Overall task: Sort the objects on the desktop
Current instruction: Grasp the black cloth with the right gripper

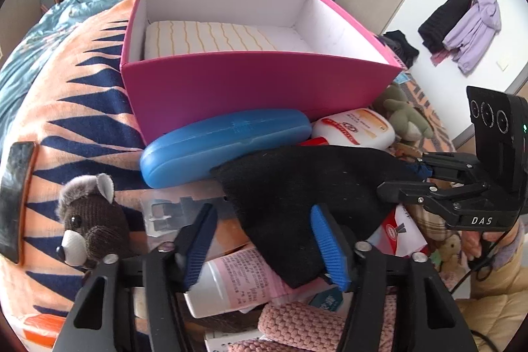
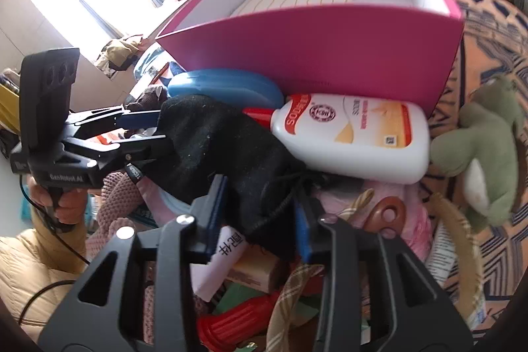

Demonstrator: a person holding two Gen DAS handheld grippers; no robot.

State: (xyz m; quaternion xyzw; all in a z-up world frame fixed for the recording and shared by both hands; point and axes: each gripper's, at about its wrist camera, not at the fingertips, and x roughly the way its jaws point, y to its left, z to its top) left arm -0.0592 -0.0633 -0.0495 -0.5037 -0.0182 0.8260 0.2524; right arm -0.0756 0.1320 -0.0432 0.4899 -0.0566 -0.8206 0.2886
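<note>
Clutter is lying heaped in front of a pink box [image 1: 257, 81], which is sitting on an orange and navy patterned blanket [image 1: 76, 121] with a striped cream cloth [image 1: 211, 38] inside it. Going left to right in the left wrist view, a brown knitted bear [image 1: 89, 220] is lying at the edge of the heap, a blue glasses case [image 1: 224, 144] is resting against the box's front wall, and a black cloth pouch [image 1: 297, 197] is stretching across the middle. The left tongs [image 1: 264, 249] are standing partly open around the pouch's near end; whether the pads are pressing it cannot be told here. At the far right the right tongs [image 1: 417, 172] are reaching in, their tips meeting the pouch's other end.

The right wrist view is showing what the first cannot: at its left, the left tongs [image 2: 161, 127] are appearing side-on with the pouch [image 2: 224, 147] between their tips, though how tightly is unclear. The right tongs [image 2: 260, 216] are straddling the pouch's drawstring end, jaws partly open with the fabric filling the gap. Further right, a white lotion bottle [image 2: 356, 137] with a red cap is showing in full below the box [image 2: 313, 48], and a green plush frog [image 2: 485, 147] is lying beside it on the blanket.
</note>
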